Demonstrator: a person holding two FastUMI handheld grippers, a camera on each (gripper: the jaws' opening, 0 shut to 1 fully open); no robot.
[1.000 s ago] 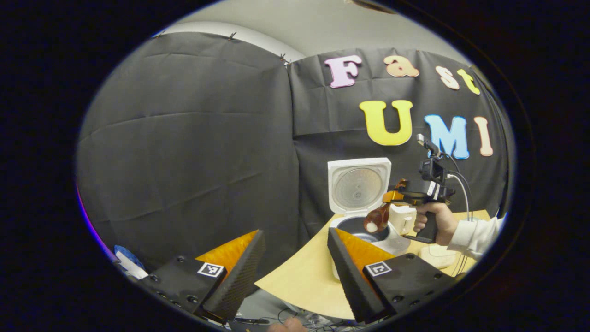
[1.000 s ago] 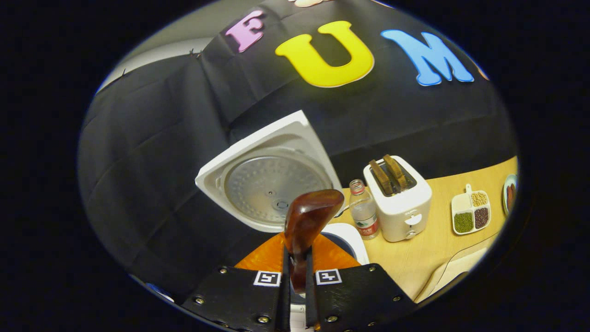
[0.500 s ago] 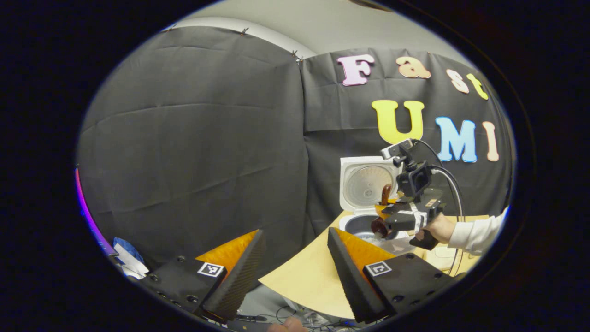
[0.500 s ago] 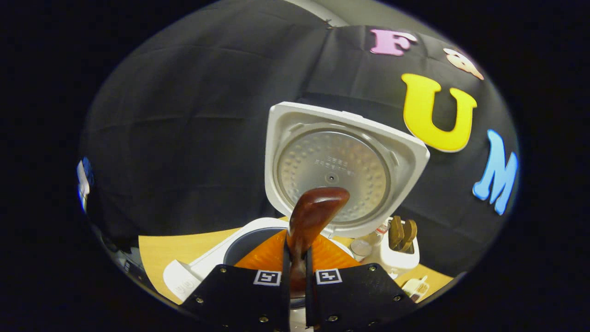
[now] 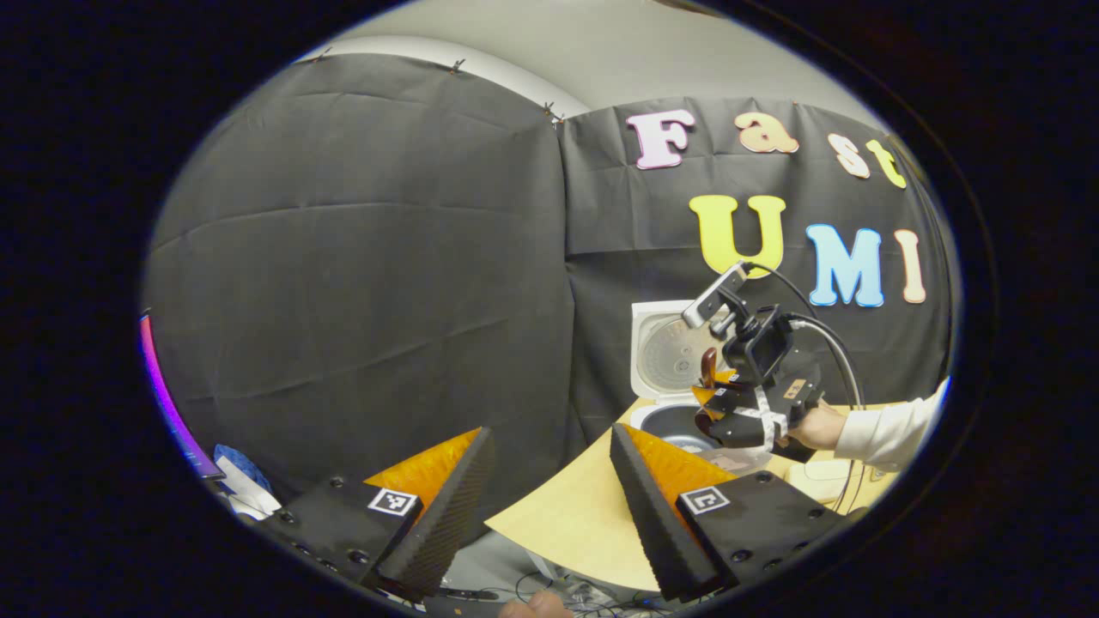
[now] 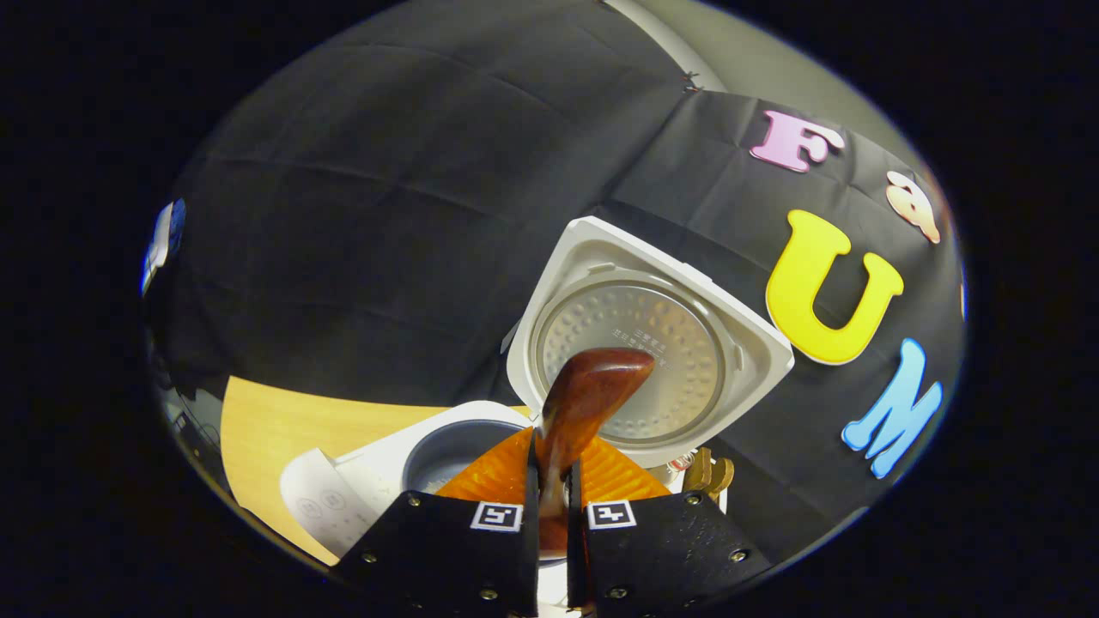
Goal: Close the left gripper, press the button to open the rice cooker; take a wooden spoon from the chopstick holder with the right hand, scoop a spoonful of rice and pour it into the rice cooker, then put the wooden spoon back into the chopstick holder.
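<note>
1. Black cloth wall behind a tan table [image 5: 567,524]; cooker [image 6: 378,468] stands on it, lid [image 6: 640,343] up, pot [image 6: 442,451] open.
2. Right gripper [image 6: 549,515]: fingers clamped tight on the spoon [image 6: 588,395] handle, barely a gap between them. Left gripper view shows it at [image 5: 717,403], a hand [image 5: 811,425] with a white sleeve holding it just over the pot.
3. Spoon's long axis runs forward along our fingers; bowl end sticks out ahead, in front of the lid's inner plate. We see its back side, so we can't tell whether any rice is left in it.
4. Key relation: pot opening lies below and slightly to the view's left of the spoon tip, near. Rice sits in the pot bottom, we think; too small to be sure.
5. Left gripper [image 5: 549,498]: fingers wide apart, nothing between them, parked off the table's near edge, well apart from the cooker. Right is clearly the nearer one.
6. Our read: pour step is under way or about done; return to the chopstick holder is left.
7. Around: toaster [image 6: 708,476] peeks from behind the lid's lower edge, partly hidden. Cooker's front panel [image 6: 313,506] faces the near table edge.
8. In the way: raised lid is right behind the spoon tip. Pulling out should mean backing off and up, not swinging forward, or the tip clips the lid.
</note>
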